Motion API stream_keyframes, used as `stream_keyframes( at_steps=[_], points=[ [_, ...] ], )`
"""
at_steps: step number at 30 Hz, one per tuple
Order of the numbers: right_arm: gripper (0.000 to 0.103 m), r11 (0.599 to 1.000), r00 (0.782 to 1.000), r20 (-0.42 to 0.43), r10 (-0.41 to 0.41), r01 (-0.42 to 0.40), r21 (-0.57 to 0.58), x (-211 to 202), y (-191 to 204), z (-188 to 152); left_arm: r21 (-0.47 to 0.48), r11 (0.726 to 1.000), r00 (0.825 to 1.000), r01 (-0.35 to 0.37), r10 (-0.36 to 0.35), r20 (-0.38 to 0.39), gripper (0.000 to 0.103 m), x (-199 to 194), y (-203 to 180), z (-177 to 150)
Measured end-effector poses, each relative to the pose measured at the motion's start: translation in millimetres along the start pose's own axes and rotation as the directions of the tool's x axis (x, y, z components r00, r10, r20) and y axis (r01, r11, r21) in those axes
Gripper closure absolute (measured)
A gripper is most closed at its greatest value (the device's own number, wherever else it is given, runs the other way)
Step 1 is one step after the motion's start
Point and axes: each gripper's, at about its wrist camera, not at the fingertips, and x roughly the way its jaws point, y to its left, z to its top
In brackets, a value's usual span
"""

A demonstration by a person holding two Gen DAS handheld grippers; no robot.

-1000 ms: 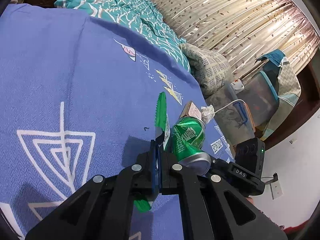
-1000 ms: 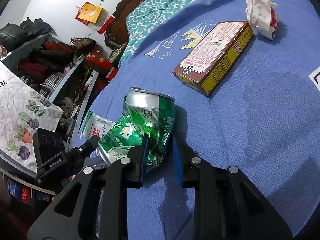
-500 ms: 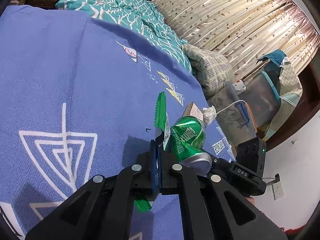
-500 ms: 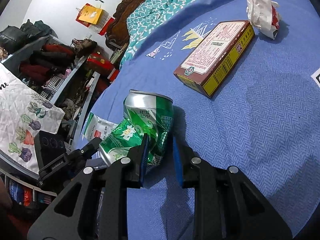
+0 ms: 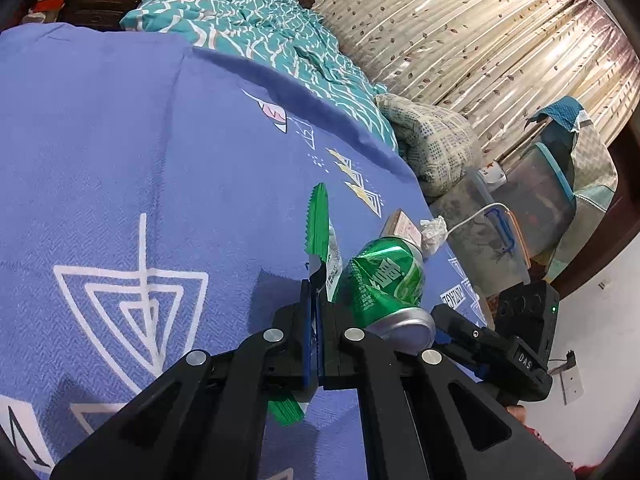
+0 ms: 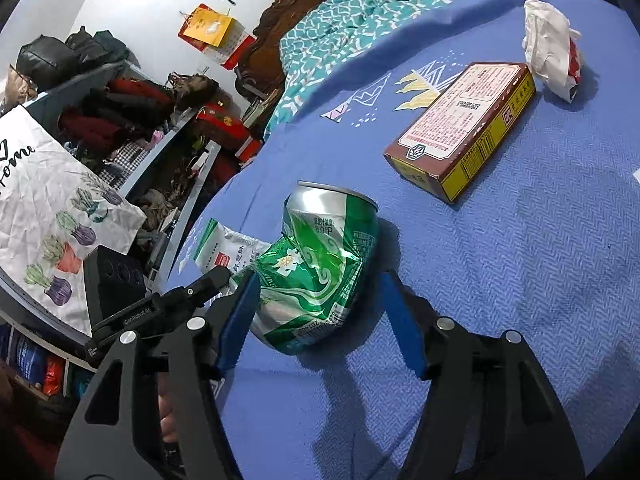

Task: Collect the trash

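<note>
Green can (image 6: 324,268), blue geo-print sheet (image 6: 520,280)

One crushed green can (image 6: 320,264) lies between the right tool's (image 6: 320,320) opening fingers. One green-and-white wrapper (image 5: 320,236) is pinched in the left tool (image 5: 318,320). Beyond the right tool lie one brown box (image 6: 464,128) and, farther off, one crumpled white wrapper (image 6: 550,46). Two tools are in view, and four pieces of trash in all.

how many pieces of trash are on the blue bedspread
4: crushed green drink can between the opening right gripper jaws; green-and-white wrapper in the left gripper; brown cardboard box; crumpled white paper beyond. Others may be hidden.
</note>
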Motion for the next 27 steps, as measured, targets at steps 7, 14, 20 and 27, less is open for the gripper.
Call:
stream_keyframes(
  at_steps=[7, 14, 20, 27],
  points=[
    [0.074, 0.998, 0.998, -0.045, -0.041, 0.043, 0.045, 9, -9, -1, 0.018, 0.999, 1.000, -0.031, 0.031, 0.006, 0.103, 0, -3, 0],
    [0.083, 0.998, 0.998, -0.015, -0.058, 0.057, -0.028, 1, 7, -10, 0.025, 0.998, 0.999, -0.051, 0.051, 0.008, 0.103, 1, -5, -1],
    [0.084, 0.998, 0.998, 0.011, -0.059, 0.059, -0.007, -19, 4, -17, 0.028, 0.998, 0.999, -0.049, 0.049, -0.001, 0.102, 3, -5, 0],
    [0.084, 0.997, 0.995, 0.066, -0.075, 0.076, -0.007, -57, -4, -27, 0.009, 1.000, 1.000, 0.002, -0.002, -0.026, 0.103, 4, -1, 1]
  ],
)
